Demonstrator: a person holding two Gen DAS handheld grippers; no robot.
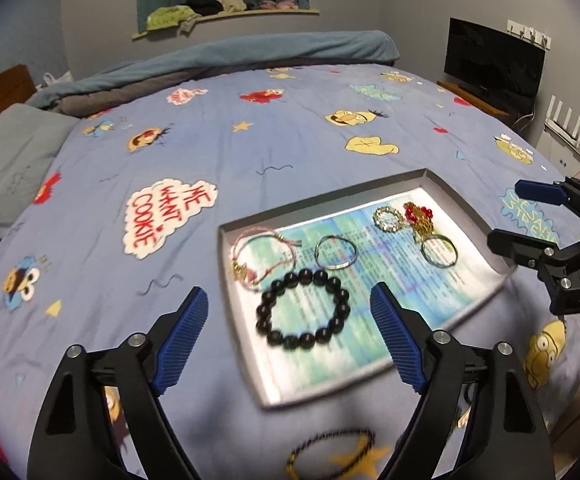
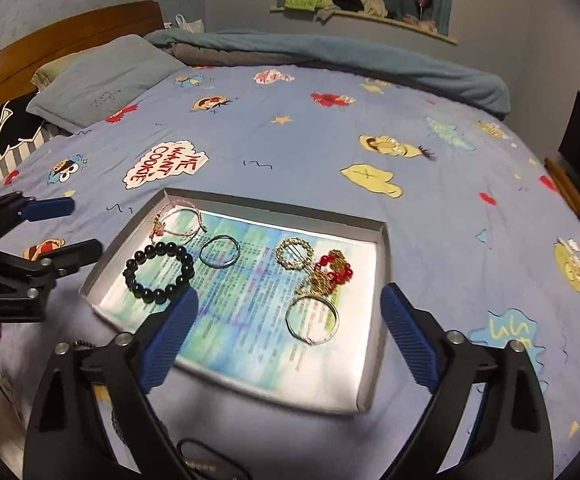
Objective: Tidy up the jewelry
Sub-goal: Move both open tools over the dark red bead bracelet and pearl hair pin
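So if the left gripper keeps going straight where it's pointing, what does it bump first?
Probably the black bead bracelet in the tray; it lies right between the open left gripper fingers, though depth is unclear.

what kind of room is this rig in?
A bedroom, most likely: the jewelry tray sits on a bed with a cartoon-print sheet, a pillow by the wooden headboard.

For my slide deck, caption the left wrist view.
Open left gripper above a tray holding a black bead bracelet.
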